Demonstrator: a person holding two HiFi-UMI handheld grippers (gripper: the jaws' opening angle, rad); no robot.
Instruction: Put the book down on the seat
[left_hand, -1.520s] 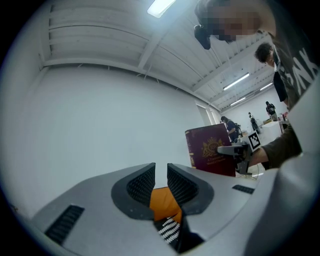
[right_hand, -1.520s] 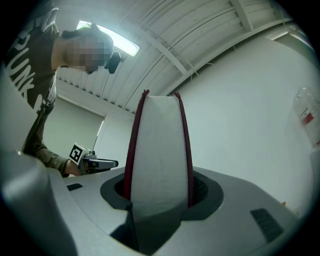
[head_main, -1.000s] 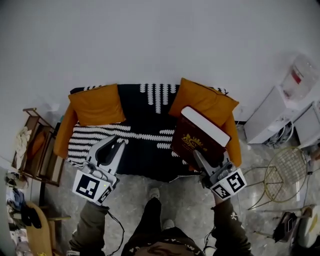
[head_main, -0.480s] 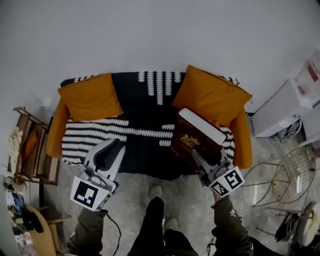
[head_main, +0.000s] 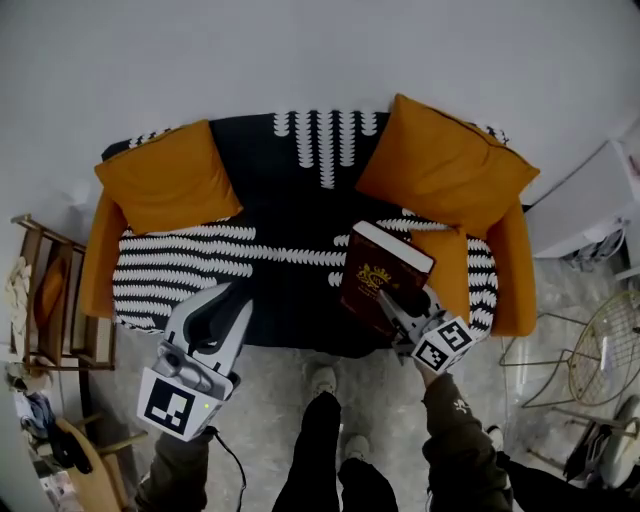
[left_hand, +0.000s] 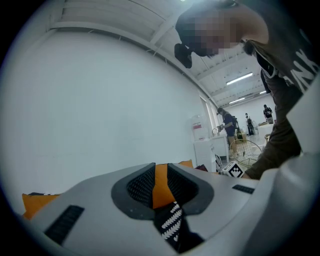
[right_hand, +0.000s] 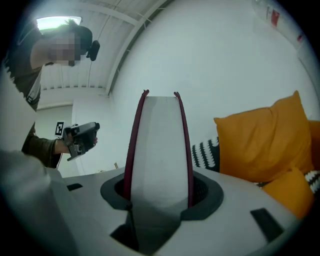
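A dark red book (head_main: 380, 280) with a gold crest is clamped upright by my right gripper (head_main: 398, 305), over the right front of the sofa's black-and-white seat (head_main: 290, 290). In the right gripper view the book's white page edge (right_hand: 159, 145) fills the gap between the jaws of the right gripper (right_hand: 159, 192). My left gripper (head_main: 232, 295) hovers over the seat's left front edge. The left gripper (left_hand: 161, 187) holds nothing, and only a narrow slit shows between its jaws. Whether the book touches the seat I cannot tell.
Orange cushions lean on the backrest at the left (head_main: 165, 180) and right (head_main: 445, 165), and a smaller orange pad (head_main: 455, 275) lies right of the book. A wooden rack (head_main: 50, 290) stands left of the sofa. A white cabinet (head_main: 590, 215) and a wire chair (head_main: 600, 350) stand on its right.
Both grippers have sunk toward the seat. The book has come down with the right gripper and now hangs lower over the front right of the sofa.
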